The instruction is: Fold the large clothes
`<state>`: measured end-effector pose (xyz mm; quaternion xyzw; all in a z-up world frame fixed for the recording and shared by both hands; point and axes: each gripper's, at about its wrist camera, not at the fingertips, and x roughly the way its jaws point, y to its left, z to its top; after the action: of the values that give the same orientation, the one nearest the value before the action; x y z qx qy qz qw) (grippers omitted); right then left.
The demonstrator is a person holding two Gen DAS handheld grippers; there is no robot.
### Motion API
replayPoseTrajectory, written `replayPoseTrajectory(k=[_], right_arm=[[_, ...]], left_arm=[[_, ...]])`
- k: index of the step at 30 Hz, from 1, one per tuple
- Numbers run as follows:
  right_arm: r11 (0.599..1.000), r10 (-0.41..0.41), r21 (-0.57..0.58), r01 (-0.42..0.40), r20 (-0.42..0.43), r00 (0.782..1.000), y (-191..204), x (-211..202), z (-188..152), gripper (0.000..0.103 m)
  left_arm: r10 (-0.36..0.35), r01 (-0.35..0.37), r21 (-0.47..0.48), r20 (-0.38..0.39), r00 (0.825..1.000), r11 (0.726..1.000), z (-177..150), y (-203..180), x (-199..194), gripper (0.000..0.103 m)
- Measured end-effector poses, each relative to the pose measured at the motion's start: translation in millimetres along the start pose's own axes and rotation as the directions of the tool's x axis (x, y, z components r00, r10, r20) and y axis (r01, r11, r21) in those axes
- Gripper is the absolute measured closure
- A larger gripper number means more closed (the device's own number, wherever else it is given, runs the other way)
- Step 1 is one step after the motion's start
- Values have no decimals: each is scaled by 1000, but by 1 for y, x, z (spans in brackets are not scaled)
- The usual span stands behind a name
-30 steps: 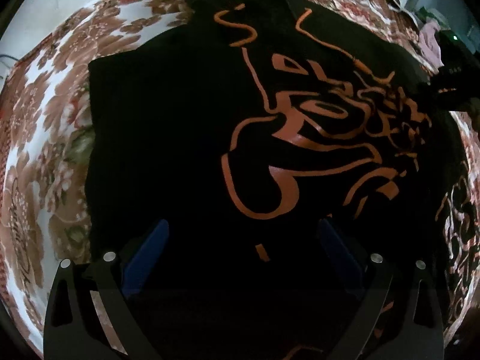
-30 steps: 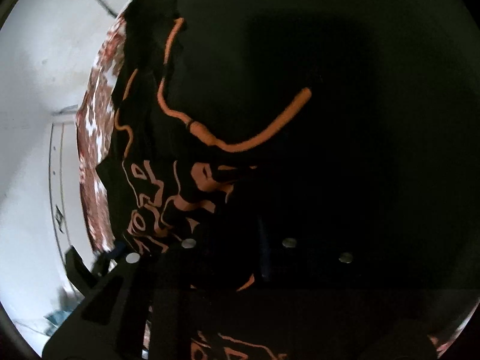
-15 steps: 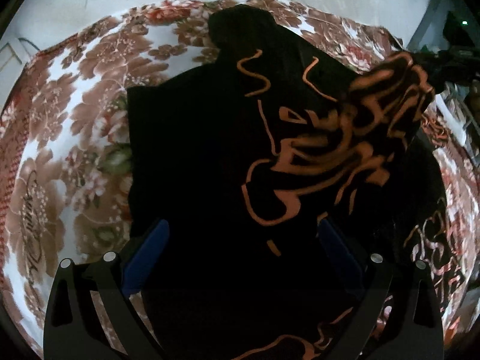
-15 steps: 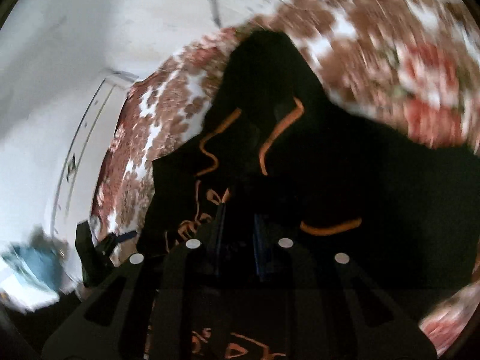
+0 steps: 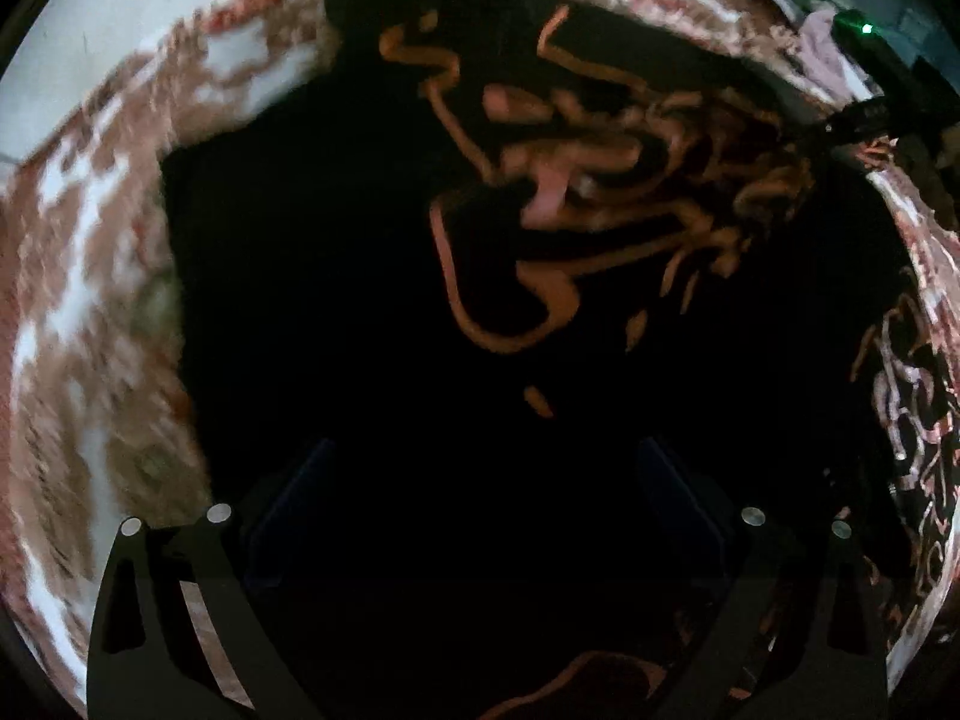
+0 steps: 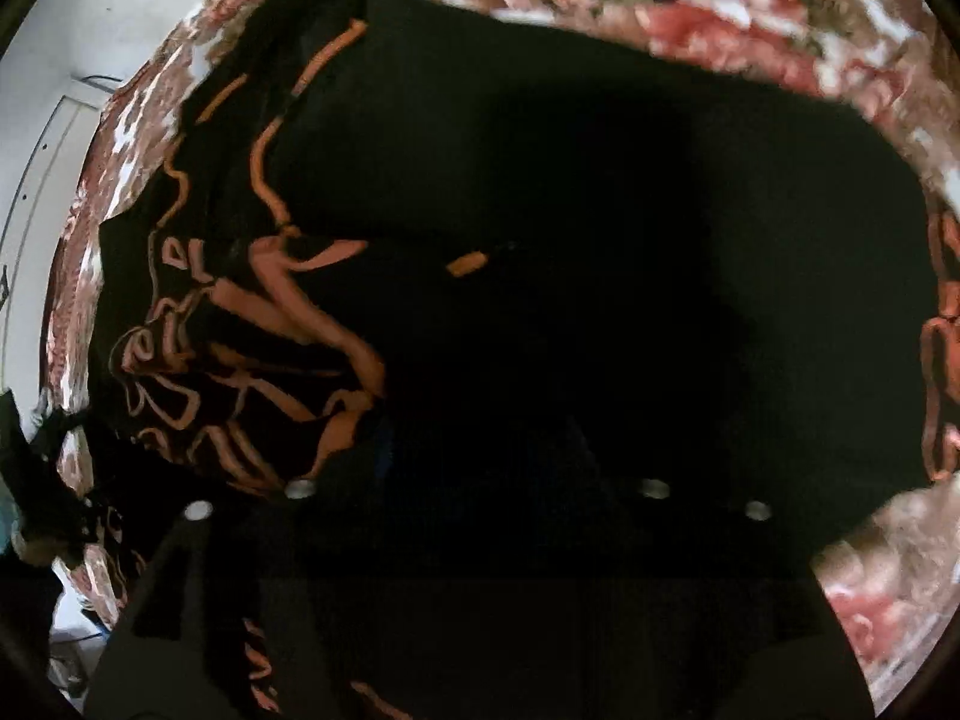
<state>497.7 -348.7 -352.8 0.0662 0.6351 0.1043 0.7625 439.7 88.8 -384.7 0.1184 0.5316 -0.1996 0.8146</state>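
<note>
A black garment with a large orange print lies spread on a floral bed sheet. My left gripper hovers over the garment's near part, its blue pads wide apart with nothing pinched. In the right wrist view the same garment fills the frame, with a printed fold bunched at the left. My right gripper points down at the dark cloth and its jaws are opening. The fingers are hard to make out against the black fabric, and I see nothing pressed between them.
The floral sheet frames the garment on all sides. A pale wall or floor shows beyond the bed at upper left. At the left wrist view's top right are a pink cloth and a dark device with a green light.
The right gripper lifted a printed fold and carried it across the garment, then came down again and its jaws spread apart. The left gripper stayed open and shifted slightly; its view is now blurred.
</note>
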Motion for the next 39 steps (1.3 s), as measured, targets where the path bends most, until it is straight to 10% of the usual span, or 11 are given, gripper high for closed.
replayPoseTrajectory(k=[5, 16, 21, 25, 33, 39], right_arm=[[998, 55, -10, -55, 101, 993, 47, -36, 1, 21], [999, -40, -18, 41, 24, 999, 81, 42, -9, 32], [989, -93, -115, 96, 30, 995, 91, 39, -17, 33], [990, -75, -114, 87, 106, 992, 95, -5, -27, 9], [988, -43, 156, 6, 238, 970, -66, -97, -71, 5], [898, -10, 424, -121, 294, 956, -233, -118, -101, 5]], left_arm=[[64, -61, -36, 90, 994, 997, 26, 27, -21, 5], [241, -243, -101, -31, 970, 965, 77, 80, 61, 4], [207, -212, -138, -50, 977, 967, 82, 94, 64, 6], [197, -187, -188, 35, 980, 964, 82, 75, 5, 5], [109, -80, -302, 80, 991, 950, 79, -46, -24, 5], [62, -23, -394, 87, 994, 919, 93, -174, 24, 5]])
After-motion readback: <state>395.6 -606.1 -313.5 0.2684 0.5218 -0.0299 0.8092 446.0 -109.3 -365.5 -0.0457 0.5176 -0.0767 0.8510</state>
